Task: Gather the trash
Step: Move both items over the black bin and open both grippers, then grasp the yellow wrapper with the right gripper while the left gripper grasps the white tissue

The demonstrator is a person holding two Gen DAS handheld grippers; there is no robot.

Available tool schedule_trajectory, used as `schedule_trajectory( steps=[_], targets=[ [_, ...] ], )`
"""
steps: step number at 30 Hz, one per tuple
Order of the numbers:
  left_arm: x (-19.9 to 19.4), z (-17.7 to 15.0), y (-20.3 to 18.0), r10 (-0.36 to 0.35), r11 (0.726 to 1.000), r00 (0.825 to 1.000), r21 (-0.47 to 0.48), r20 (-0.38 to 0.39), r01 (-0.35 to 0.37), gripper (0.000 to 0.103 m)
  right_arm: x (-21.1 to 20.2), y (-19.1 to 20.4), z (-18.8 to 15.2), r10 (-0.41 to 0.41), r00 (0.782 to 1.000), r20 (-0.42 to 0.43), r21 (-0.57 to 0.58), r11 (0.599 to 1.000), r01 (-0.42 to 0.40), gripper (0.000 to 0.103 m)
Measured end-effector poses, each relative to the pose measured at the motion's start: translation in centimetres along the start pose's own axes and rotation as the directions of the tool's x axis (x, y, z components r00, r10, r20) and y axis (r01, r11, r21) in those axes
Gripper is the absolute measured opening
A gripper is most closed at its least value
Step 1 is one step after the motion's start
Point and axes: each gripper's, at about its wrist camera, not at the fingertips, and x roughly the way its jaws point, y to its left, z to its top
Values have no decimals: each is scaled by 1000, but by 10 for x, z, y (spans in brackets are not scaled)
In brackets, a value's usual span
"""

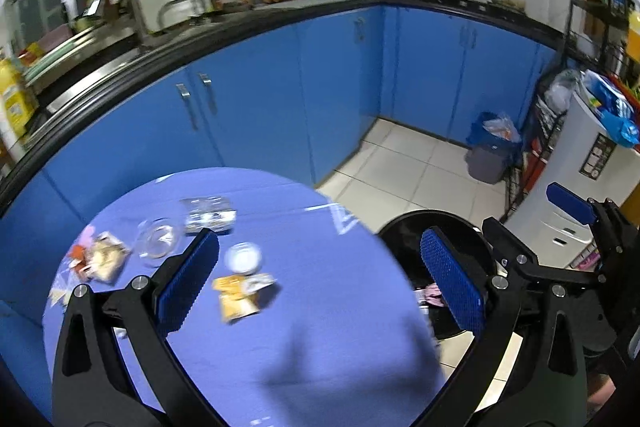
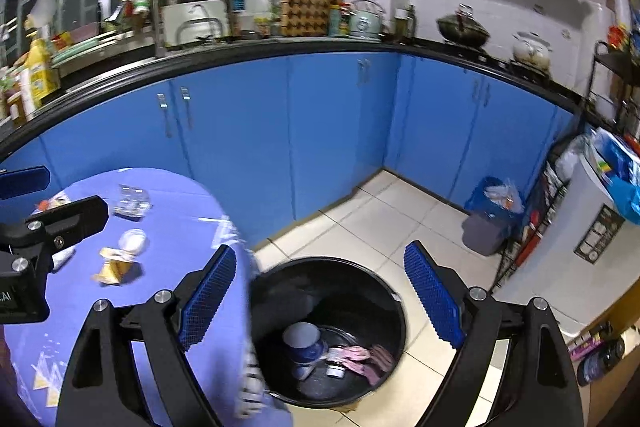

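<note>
Both tools, the left tool (image 1: 320, 275) and right tool (image 2: 320, 299), gaped empty, so a hasty grab might knock the yellow wrapper (image 1: 236, 295) off the surface (image 1: 320, 327) beside the bin (image 2: 396, 303).

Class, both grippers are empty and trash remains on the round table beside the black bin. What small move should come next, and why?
Probably reach the left gripper, jaws wide and empty, down to the yellow wrapper, the nearest piece on the blue tablecloth; the black bin already holds a few items.
</note>
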Motion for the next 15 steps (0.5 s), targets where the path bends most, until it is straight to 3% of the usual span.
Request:
schedule_trajectory(
  steps=[7,15],
  targets=[
    [-15,-28,70,97,991,995,-89,-29,-99,100,5,72,5,106,994,-19,-86,990,-107,84],
    [-7,-74,156,187,959,974,-192,-127,-209,100,32,153,-10,209,971,-117,-171,959,-227,84]
  ],
)
